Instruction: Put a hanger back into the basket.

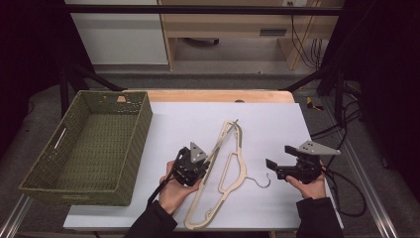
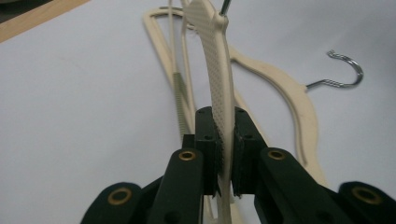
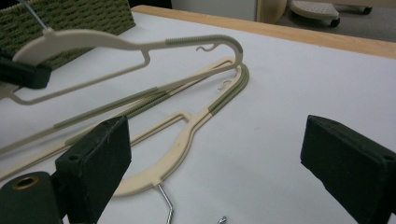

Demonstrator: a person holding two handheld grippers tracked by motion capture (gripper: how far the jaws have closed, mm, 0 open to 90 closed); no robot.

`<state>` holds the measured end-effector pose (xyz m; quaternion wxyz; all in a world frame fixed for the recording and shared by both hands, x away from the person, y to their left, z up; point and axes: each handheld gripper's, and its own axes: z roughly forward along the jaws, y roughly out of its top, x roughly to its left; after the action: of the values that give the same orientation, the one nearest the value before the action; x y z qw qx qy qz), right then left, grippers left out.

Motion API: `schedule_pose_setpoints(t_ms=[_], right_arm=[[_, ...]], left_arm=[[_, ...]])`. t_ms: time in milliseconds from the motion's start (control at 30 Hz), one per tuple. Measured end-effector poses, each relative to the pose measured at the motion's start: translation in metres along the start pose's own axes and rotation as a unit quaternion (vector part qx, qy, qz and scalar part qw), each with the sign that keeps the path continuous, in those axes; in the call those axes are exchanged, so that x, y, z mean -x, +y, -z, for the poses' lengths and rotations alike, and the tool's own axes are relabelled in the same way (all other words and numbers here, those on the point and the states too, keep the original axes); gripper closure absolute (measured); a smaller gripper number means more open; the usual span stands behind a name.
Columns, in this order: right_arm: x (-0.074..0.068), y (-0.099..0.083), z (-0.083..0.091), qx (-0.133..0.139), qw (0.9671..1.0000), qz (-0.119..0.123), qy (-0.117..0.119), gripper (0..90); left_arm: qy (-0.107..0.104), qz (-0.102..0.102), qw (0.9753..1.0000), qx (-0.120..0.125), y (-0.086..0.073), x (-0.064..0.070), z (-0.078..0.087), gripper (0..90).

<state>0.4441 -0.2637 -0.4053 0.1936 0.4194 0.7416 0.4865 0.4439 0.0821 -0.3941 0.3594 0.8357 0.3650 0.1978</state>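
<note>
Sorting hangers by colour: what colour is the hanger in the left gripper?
Cream hanger, with olive ribbed grip strips; clearest in the right gripper view.

Grey floor (image 1: 233, 79) behind; pale wooden furniture (image 1: 237, 25).

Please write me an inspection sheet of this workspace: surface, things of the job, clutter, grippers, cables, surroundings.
Surface: white sheet over a wooden table; wood edge shows at the far side.
Job's things: two cream hangers. The lifted hanger stands on edge in the left gripper. The flat hanger lies on the sheet, metal hook toward the right gripper. The green woven basket at the left holds nothing.
Clutter: nothing seen.
Grippers: left gripper, jaws shut on the lifted hanger. Right gripper, jaws wide apart, holding nothing, beside the flat hanger's hook.
Cables: a black cable trails from the right gripper; more hang off the table's right side.
Surroundings: dark frame bars, wooden furniture behind, grey floor.
</note>
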Motion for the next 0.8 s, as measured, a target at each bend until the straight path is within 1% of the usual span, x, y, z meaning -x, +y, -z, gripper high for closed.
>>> schedule_pose_setpoints(t_ms=[67, 100, 133, 200, 233, 267, 300, 333, 400, 433, 467, 500, 533, 567, 600, 700, 733, 767, 800], right_arm=[[-0.001, -0.001, -0.002, -0.002, 1.0000, 0.003, 0.001, 9.2], [-0.001, -0.001, -0.002, -0.003, 1.0000, 0.003, 0.003, 9.2], [-0.002, -0.001, -0.002, -0.001, 1.0000, 0.001, 0.004, 9.2], [-0.002, -0.001, -0.001, 0.002, 1.0000, -0.002, 0.004, 9.1], [-0.002, -0.001, -0.001, 0.001, 1.0000, -0.002, 0.005, 9.2], [-0.002, -0.001, -0.001, 0.000, 1.0000, 0.000, 0.007, 9.1], [-0.002, -0.001, -0.001, 0.000, 1.0000, 0.000, 0.007, 9.1], [-0.002, -0.001, 0.000, 0.001, 1.0000, 0.004, 0.008, 9.1], [-0.002, -0.001, 0.001, 0.004, 0.9999, 0.000, 0.011, 8.6], [-0.002, -0.001, 0.001, 0.004, 0.9999, 0.000, 0.011, 8.6], [-0.003, 0.000, 0.002, 0.007, 0.9999, 0.002, 0.010, 7.2], [-0.003, 0.000, 0.003, 0.011, 0.9999, 0.002, 0.010, 6.4], [-0.003, 0.000, 0.003, 0.011, 0.9999, 0.002, 0.010, 6.4], [-0.005, 0.001, 0.004, 0.014, 0.9998, 0.002, 0.010, 5.6], [-0.005, 0.002, 0.005, 0.014, 0.9998, 0.006, 0.012, 4.9], [-0.006, 0.002, 0.006, 0.019, 0.9997, 0.010, 0.012, 4.3], [-0.007, 0.003, 0.007, 0.021, 0.9996, 0.012, 0.014, 4.0], [-0.007, 0.003, 0.008, 0.024, 0.9996, 0.012, 0.014, 4.0], [-0.007, 0.004, 0.009, 0.024, 0.9995, 0.012, 0.015, 3.9]], left_arm=[[0.013, 0.009, 0.9999, 0.002, -0.002, -0.006, 0.002, 85.4], [0.017, 0.019, 0.9997, 0.007, -0.003, -0.012, 0.003, 85.6], [0.017, 0.019, 0.9997, 0.007, -0.003, -0.012, 0.003, 85.7], [0.013, 0.034, 0.9992, 0.016, -0.005, -0.020, 0.005, 85.8], [0.010, 0.038, 0.9990, 0.020, -0.005, -0.022, 0.007, 85.8], [0.008, 0.041, 0.9987, 0.029, -0.005, -0.023, 0.010, 85.8], [0.008, 0.041, 0.9987, 0.029, -0.005, -0.023, 0.010, 85.8], [0.004, 0.042, 0.9985, 0.036, -0.005, -0.026, 0.017, 85.8], [-0.001, 0.039, 0.9983, 0.044, -0.003, -0.029, 0.026, 85.8], [-0.001, 0.039, 0.9983, 0.044, -0.003, -0.029, 0.026, 85.8], [-0.004, 0.038, 0.9981, 0.048, -0.002, -0.030, 0.031, 85.8], [-0.005, 0.035, 0.9975, 0.061, 0.002, -0.032, 0.042, 85.8], [-0.005, 0.035, 0.9975, 0.061, 0.002, -0.032, 0.042, 85.9], [-0.007, 0.036, 0.9969, 0.069, 0.004, -0.033, 0.047, 85.9], [-0.008, 0.030, 0.9970, 0.071, 0.007, -0.035, 0.054, 85.9], [-0.021, 0.012, 0.9959, 0.087, 0.014, -0.037, 0.072, 85.8], [-0.026, 0.010, 0.9957, 0.088, 0.016, -0.039, 0.076, 85.8], [-0.034, 0.008, 0.9950, 0.094, 0.021, -0.043, 0.087, 85.8], [-0.036, 0.008, 0.9946, 0.097, 0.023, -0.045, 0.092, 85.8]])
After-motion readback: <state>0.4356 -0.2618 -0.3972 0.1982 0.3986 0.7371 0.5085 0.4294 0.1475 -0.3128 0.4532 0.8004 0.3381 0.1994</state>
